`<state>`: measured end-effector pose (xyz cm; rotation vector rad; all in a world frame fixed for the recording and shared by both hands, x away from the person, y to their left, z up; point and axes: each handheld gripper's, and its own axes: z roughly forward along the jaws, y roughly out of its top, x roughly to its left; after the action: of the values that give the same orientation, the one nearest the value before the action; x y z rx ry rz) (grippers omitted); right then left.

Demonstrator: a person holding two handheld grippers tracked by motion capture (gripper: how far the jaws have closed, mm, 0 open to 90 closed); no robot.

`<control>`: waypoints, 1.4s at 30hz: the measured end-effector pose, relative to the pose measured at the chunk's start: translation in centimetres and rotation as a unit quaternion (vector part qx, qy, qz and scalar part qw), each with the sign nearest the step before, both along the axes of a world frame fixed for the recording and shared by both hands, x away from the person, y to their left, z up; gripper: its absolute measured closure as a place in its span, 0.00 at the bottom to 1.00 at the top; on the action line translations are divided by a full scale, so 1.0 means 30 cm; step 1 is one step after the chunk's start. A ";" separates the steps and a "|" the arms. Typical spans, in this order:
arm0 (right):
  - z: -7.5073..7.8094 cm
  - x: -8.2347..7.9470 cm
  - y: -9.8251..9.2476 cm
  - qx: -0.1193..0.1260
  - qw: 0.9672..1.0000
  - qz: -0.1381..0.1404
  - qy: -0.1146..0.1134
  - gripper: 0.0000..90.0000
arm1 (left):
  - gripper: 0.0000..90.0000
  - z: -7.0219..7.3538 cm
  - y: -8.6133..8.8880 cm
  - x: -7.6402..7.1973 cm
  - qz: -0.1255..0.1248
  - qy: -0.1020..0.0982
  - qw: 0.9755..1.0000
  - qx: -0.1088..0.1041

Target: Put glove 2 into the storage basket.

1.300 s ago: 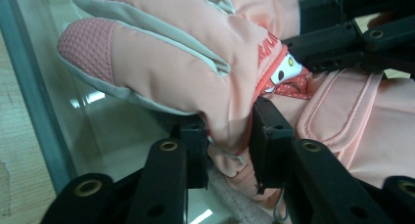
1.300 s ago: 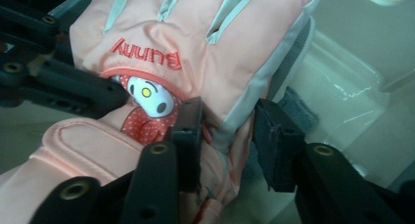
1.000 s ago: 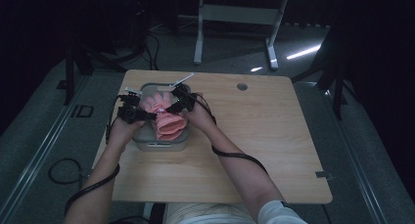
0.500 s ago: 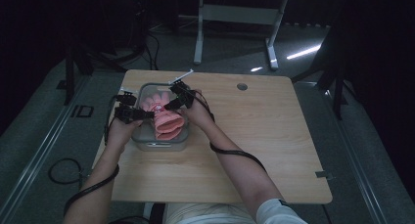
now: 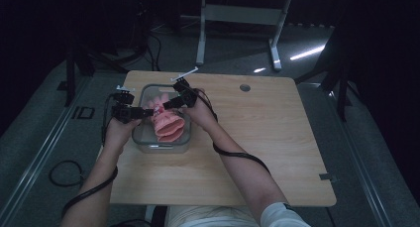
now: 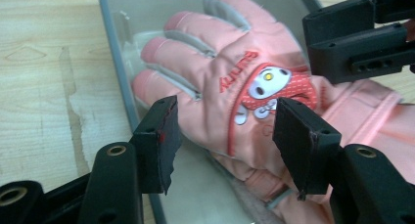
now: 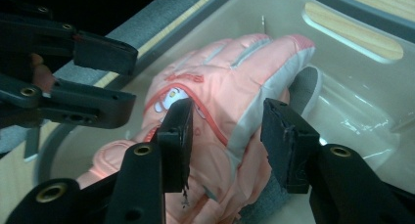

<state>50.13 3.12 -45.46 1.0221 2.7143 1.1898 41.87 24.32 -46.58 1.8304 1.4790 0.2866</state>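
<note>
Pink glove (image 5: 167, 122) lies in the clear tub (image 5: 148, 145) near the table's left edge. Left gripper (image 6: 226, 136) and right gripper (image 7: 226, 136) have just been opening, jaws wide and astride the glove, not gripping. Placing looks done; withdrawing remains.

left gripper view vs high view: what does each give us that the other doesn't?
Left gripper view alone: the glove's cartoon-face patch and stitched lettering, grey strips between its fingers, and the left gripper's jaws apart over it, pads not pressing.

High view alone: the whole wooden table with its round hole, both forearms, and a grey metal frame on the floor behind.

Both: the pink glove lying in the clear container, with the right gripper close by.
</note>
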 end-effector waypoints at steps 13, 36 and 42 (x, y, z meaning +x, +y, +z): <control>0.076 -0.023 -0.063 0.017 1.000 0.010 -0.023 0.43 | 0.30 0.079 -0.071 -0.047 -0.027 -0.046 0.999 0.003; 0.074 -0.103 -0.360 0.019 0.997 0.000 -0.077 0.20 | 0.01 0.153 -0.329 -0.142 -0.128 -0.122 0.984 0.033; 0.058 -0.123 -0.426 0.017 0.996 -0.015 -0.088 0.20 | 0.01 0.156 -0.404 -0.176 -0.154 -0.130 0.979 0.033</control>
<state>46.45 -9.67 -43.71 0.9097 2.5444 1.2598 36.59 12.20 -41.90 1.9587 1.0018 0.4087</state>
